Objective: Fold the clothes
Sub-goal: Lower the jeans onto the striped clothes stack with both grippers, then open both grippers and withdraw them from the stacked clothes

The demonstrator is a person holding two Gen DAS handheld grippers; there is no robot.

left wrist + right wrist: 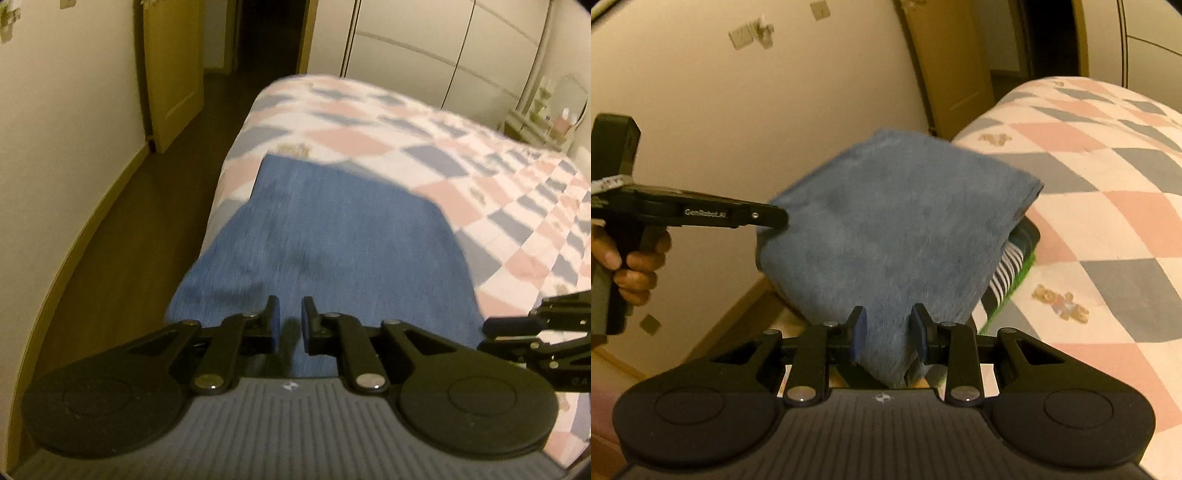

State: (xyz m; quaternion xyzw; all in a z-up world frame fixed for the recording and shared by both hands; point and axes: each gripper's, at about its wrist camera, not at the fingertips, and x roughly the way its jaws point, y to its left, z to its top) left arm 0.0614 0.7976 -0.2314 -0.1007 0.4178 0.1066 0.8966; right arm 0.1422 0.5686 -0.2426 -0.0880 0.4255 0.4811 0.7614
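Bed with pink/blue checked quilt [461,155] by the wall, black basket [1028,236] on it holding striped fabric [1006,273], blue garment [886,229] draped over it and held up, right gripper [888,338] clamped on its near edge, left gripper [290,325] pinching its other edge, hand [631,266] on the grip.

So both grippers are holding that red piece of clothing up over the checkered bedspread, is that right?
Not quite: the garment is blue, not red, as the right wrist view shows plainly. The rest holds. The right gripper pinches its near edge, the left gripper grips its left side, and the checkered bedspread lies under and beyond it.
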